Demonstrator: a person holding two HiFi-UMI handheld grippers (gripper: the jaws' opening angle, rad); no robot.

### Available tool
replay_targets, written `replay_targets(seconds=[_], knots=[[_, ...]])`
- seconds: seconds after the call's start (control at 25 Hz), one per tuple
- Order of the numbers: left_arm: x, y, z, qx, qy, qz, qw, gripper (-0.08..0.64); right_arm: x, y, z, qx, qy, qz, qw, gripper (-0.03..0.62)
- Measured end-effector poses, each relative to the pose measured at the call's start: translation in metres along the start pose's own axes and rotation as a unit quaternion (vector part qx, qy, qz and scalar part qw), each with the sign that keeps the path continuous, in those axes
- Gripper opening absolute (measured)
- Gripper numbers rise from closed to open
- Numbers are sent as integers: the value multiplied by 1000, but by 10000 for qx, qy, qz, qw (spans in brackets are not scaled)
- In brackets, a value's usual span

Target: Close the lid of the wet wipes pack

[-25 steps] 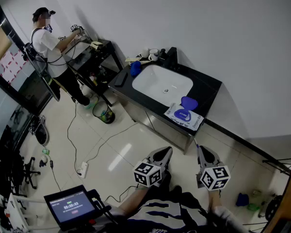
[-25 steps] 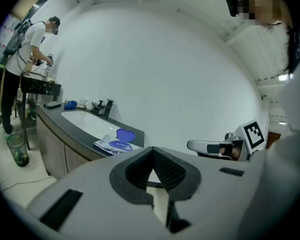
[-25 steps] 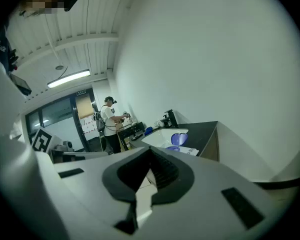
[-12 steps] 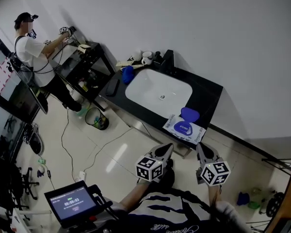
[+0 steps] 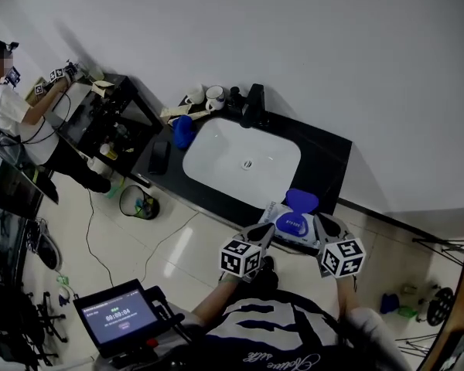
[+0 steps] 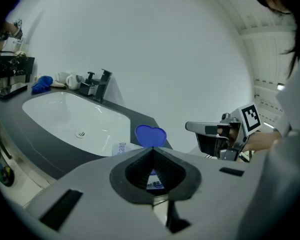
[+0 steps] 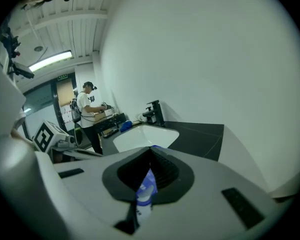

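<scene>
The wet wipes pack [image 5: 288, 226] lies just ahead of the left gripper [image 5: 264, 231] and right gripper [image 5: 322, 223], the 2 pairs of jaws closed and empty, its blue lid [image 5: 300, 201] upright, so closing remains undone.

Wet wipes pack [image 6: 122, 148]: "Dee" (rest cut off). Screen [image 5: 117, 317] digits blurred.
</scene>
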State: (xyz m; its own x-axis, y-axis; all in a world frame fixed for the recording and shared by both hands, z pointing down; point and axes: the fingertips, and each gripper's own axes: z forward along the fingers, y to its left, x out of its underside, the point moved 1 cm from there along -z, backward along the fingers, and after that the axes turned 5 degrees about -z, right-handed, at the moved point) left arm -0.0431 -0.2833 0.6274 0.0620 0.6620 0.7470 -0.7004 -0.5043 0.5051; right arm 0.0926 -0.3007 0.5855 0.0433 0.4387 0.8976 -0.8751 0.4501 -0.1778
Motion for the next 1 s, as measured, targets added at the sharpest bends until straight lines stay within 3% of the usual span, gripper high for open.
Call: replay_targets(seconds=[0.12,0.24,0.48,0.6,0.84,1.0], knots=[[-1,29,21,-44,288,-95,9995,0,7,-34,33,328,264,49,9991,-2],[-2,68,37,-98,568,-301,9979,1,20,-64,80,552,651,415,9955,-2],[16,64,42,-53,1032,-336,9941,0,54,-99,88,763,1159,1050,9847,-2],[22,62,44,-36,1118,-396,9929,1,62,-99,89,617,1404,1051,9826,-2],[29,58,43,-4,1204,-398,9919,0,44,-66,70,-126,1203,939,9882,-2],[27,57,43,-24,1180,-388,9922,1,46,-39,58,-278,1286,572,9897,-2]])
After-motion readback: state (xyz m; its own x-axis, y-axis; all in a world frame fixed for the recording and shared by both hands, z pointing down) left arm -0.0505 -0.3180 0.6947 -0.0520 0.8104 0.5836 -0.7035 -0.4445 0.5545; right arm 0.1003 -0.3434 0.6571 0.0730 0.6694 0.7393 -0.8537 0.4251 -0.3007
